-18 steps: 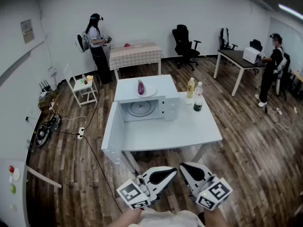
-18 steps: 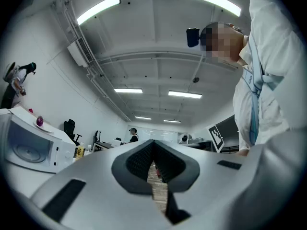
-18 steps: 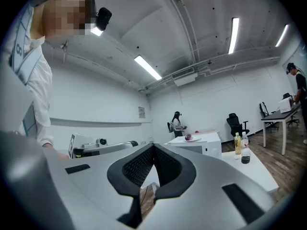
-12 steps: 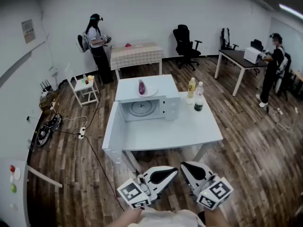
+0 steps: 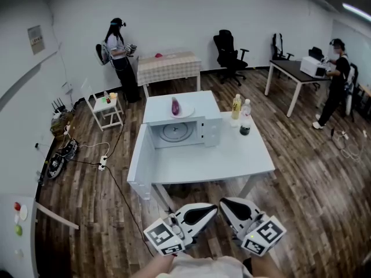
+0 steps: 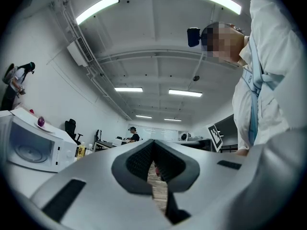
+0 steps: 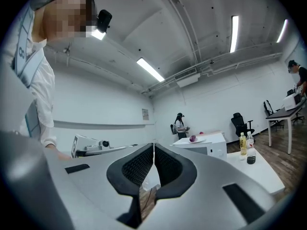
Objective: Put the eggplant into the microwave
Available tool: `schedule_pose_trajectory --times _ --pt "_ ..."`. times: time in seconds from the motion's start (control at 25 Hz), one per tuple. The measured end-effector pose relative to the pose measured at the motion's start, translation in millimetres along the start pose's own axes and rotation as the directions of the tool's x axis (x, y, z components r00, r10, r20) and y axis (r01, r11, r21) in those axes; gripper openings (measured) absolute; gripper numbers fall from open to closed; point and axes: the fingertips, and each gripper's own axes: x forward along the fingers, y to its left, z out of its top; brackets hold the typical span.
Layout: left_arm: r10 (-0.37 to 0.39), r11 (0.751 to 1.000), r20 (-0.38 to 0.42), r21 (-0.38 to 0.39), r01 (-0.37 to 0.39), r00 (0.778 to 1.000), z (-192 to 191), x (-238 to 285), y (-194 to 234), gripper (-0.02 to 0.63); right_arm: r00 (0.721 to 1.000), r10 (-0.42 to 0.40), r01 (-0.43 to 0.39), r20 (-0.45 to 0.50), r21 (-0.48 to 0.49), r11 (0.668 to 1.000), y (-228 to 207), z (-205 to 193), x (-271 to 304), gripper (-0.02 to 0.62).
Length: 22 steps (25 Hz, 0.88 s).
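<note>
A purple eggplant (image 5: 174,106) lies on a white plate (image 5: 183,114) on top of the white microwave (image 5: 199,104), whose door (image 5: 141,158) hangs wide open to the left. The microwave stands on a white table (image 5: 208,164). Both grippers are held close to the person's body, well short of the table. The left gripper (image 5: 215,210) is shut with nothing in it, and the right gripper (image 5: 222,203) is shut and empty too, tips nearly meeting. The eggplant (image 7: 193,138) and microwave (image 7: 205,148) also show far off in the right gripper view, and the microwave (image 6: 29,145) at the left in the left gripper view.
Two bottles (image 5: 240,113) stand on the table right of the microwave. A cable (image 5: 119,193) runs over the wooden floor at the left. Behind are a checked table (image 5: 168,66), a white chair (image 5: 104,106), an office chair (image 5: 229,54), and two people (image 5: 119,54) at a distance.
The whole view has shifted slightly, so the table and microwave sit a little further right. Both grippers stay where they were.
</note>
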Motion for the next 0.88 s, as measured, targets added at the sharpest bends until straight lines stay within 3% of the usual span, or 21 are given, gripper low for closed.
schedule_pose_trajectory --times 0.88 --pt "0.015 0.999 -0.004 -0.041 -0.015 1.000 -16.8 31.3 6.2 0.002 1.000 -0.004 0.004 -0.010 0.025 1.000 -25.6 -5.5 -16.6 0.034"
